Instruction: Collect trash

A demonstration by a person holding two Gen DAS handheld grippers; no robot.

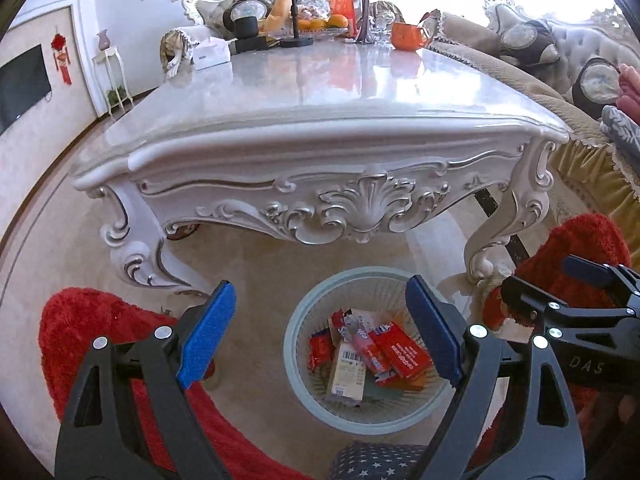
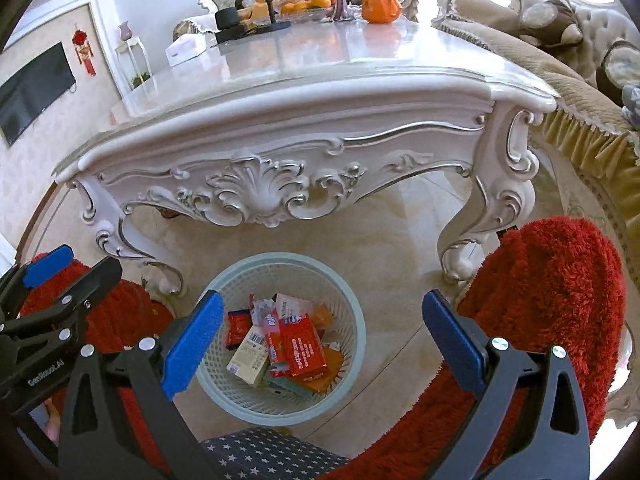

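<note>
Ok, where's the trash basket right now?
The trash basket stands on the floor just in front of the white carved table, low and central in both wrist views, between the two red fuzzy slippers.

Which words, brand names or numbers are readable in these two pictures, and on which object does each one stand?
"DAS": on the right gripper body, left wrist view.
"GenRobot.AI": on the left gripper body, right wrist view.
Red box in the basket: white print, too blurred to read.
Barcode label on the pale carton: digits too small.
Red packet on the table: unreadable.
</note>
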